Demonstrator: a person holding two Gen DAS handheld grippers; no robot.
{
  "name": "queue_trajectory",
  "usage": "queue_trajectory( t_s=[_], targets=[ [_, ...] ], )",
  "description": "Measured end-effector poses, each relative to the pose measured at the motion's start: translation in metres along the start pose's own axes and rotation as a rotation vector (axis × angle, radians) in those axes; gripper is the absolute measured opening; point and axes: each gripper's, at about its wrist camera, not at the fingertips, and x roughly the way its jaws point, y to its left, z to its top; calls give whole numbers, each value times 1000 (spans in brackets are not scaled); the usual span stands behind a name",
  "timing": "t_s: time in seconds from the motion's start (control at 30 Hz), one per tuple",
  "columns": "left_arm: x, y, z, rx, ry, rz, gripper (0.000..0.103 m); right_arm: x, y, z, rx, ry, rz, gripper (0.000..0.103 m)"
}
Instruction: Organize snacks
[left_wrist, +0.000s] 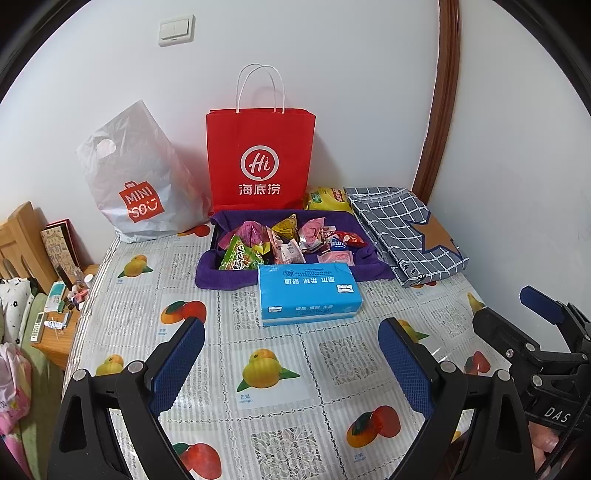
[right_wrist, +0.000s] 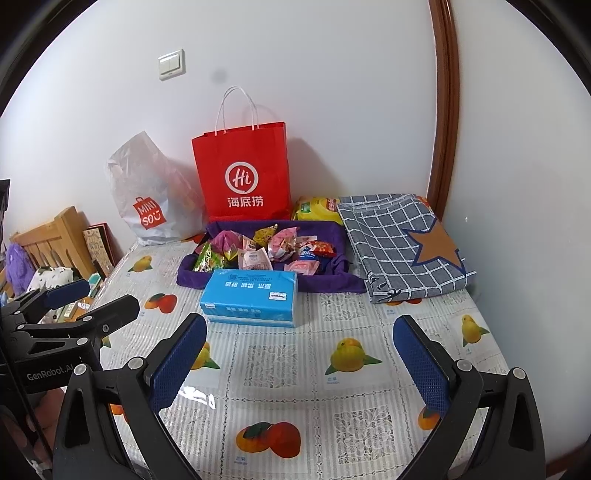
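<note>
Several wrapped snacks (left_wrist: 291, 240) (right_wrist: 266, 251) lie piled on a purple cloth (left_wrist: 373, 266) (right_wrist: 332, 284) at the back of the table. A yellow snack bag (left_wrist: 325, 199) (right_wrist: 314, 208) lies behind it, by a red paper bag (left_wrist: 258, 158) (right_wrist: 243, 173). A blue tissue pack (left_wrist: 308, 293) (right_wrist: 251, 297) sits in front of the cloth. My left gripper (left_wrist: 291, 354) is open and empty, hovering over the table well short of the tissue pack. My right gripper (right_wrist: 299, 354) is open and empty too, at a similar distance. Each gripper shows at the edge of the other's view.
A white plastic bag (left_wrist: 136, 184) (right_wrist: 151, 199) stands left of the red bag. A folded grey checked cloth (left_wrist: 406, 232) (right_wrist: 402, 243) lies at the back right. The table (left_wrist: 273, 406) (right_wrist: 280, 398) has a fruit-print cover. A cluttered wooden stand (left_wrist: 55, 325) sits to its left.
</note>
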Motion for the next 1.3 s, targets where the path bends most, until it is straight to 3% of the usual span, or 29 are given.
queue_trajectory(
  t_s=[1.3],
  targets=[
    [-3,-1,-1,-2,-4,5,95,-8,0,5,-4,-18,4,100]
  ],
)
